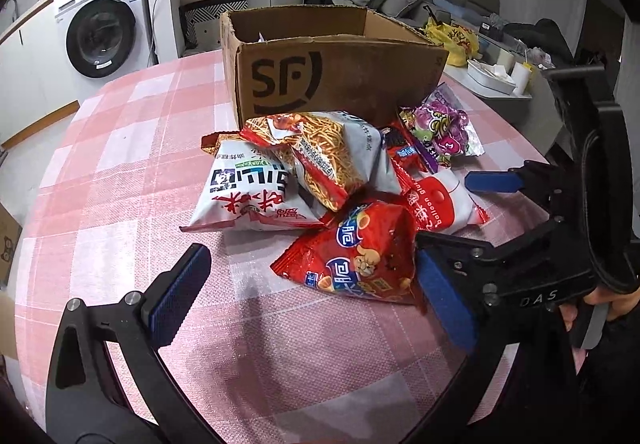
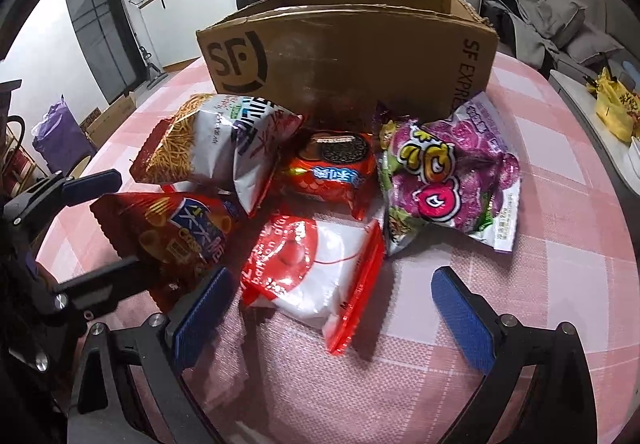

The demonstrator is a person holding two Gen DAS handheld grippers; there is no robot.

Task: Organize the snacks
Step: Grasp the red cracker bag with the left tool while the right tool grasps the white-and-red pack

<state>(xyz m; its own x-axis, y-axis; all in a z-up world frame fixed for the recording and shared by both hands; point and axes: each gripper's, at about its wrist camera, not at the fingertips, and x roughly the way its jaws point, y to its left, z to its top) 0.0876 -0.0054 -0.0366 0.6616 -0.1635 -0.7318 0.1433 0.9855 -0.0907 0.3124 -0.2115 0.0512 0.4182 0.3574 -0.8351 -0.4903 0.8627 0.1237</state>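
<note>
- Your left gripper (image 1: pixel 312 292) hangs low over the desk (image 1: pixel 120 164), jaws apart and empty, lined up on the red biscuit bag (image 1: pixel 360 256) at lower centre.
- Your right gripper (image 2: pixel 332 312), likewise spread wide and empty, frames the white-and-red pouch (image 2: pixel 316 272), whose long axis runs from upper left to lower right.
- The snack pile sits mid-frame, against the front wall of the cardboard box (image 2: pixel 360 56), judged the destination; its open top faces up.
</note>
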